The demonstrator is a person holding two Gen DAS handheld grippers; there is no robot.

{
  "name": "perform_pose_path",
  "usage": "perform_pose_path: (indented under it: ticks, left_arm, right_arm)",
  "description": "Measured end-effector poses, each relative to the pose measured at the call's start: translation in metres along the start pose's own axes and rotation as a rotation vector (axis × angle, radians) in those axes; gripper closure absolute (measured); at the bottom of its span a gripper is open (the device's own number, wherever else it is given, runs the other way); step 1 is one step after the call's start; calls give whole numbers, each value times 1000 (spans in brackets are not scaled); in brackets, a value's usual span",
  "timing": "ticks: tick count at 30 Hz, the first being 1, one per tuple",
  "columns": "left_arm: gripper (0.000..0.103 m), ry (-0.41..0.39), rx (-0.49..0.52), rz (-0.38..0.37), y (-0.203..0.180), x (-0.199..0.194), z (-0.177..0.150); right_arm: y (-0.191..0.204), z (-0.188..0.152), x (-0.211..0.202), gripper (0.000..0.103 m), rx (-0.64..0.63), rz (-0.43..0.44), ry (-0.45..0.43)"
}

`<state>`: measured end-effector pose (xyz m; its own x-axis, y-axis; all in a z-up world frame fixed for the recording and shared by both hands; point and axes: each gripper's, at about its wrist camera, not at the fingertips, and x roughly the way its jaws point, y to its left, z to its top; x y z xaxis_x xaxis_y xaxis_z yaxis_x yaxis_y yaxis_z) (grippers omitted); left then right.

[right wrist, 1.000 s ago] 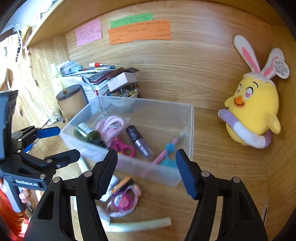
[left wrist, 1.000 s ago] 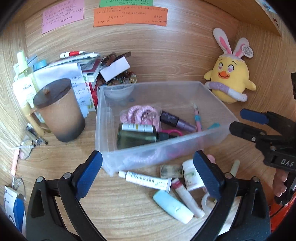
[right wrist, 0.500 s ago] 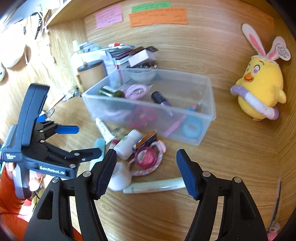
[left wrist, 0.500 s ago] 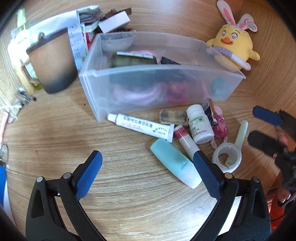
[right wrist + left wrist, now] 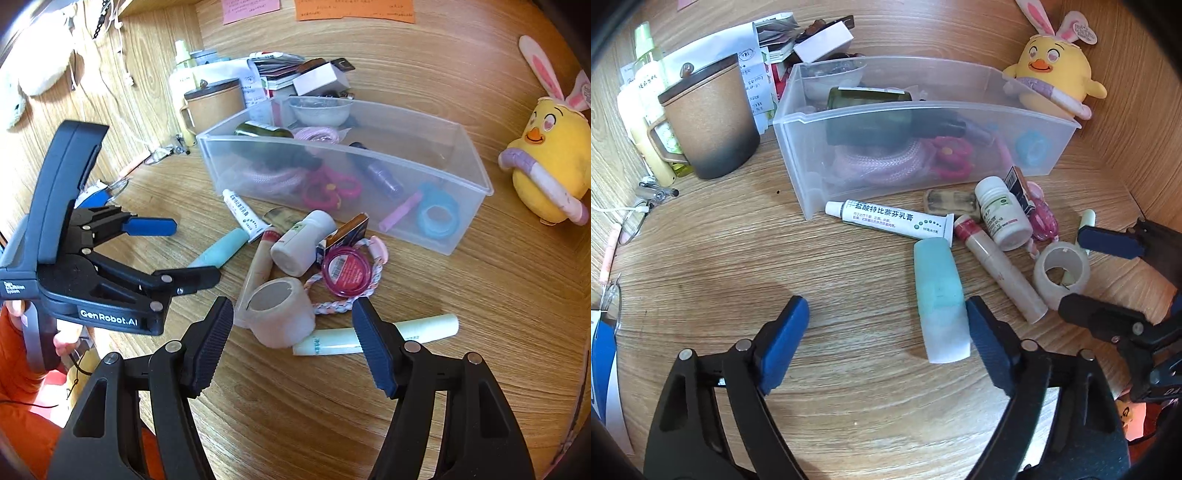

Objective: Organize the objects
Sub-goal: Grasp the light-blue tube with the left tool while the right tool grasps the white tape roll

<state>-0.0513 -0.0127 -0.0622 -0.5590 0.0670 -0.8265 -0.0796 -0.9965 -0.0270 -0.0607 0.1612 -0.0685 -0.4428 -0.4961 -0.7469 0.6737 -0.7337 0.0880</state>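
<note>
My left gripper (image 5: 886, 317) hangs low with its jaws spread wide and nothing between them. My right gripper (image 5: 293, 319) is just as wide apart, also holding nothing. My left hand (image 5: 22, 325) grips the handle.

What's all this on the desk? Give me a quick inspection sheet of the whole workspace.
Surface: wooden desk, wood-panelled walls.
Job's things: clear bin holding bottle, pink cord, scissors; outside it lie ointment tube, teal tube, pill bottle, tape roll, pink compact, pale green tube.
Clutter: lidded mug, papers, plush chick.
Grippers: left gripper open, beside the teal tube; right gripper open, over the tape roll.
Cables: white cord at desk's left edge.
Surroundings: sticky notes on wall.
</note>
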Motion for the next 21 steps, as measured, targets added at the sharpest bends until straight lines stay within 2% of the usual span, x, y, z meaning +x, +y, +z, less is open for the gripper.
perform_pose_path:
  ticks: [2,3,8,10,11,16,21]
  left_arm:
    - [26,-10,9,0,-1,0,0]
    - [33,-18,19,4,-4,0,0]
    - [59,-44,56,-12,-10,1,5]
    - [74,-49,60,-14,-11,0,5]
    - [78,-51,62,-15,-11,0,5]
    - [79,-63,45,-28,-11,-3,5]
    - [79,-116,37,-31,-8,-21,10]
  right_arm:
    - [2,-1,3,43,-8,-3,2]
    - [2,-1,4,44,-11,-6,2]
    - [2,-2,9,65,-20,3,11]
    - [3,-3,9,65,-23,1,8]
    - [3,-3,8,65,-24,0,5]
    - [0,-1,-1,66,-4,10,-19]
    - [-8,9,-17,66,29,-4,-69]
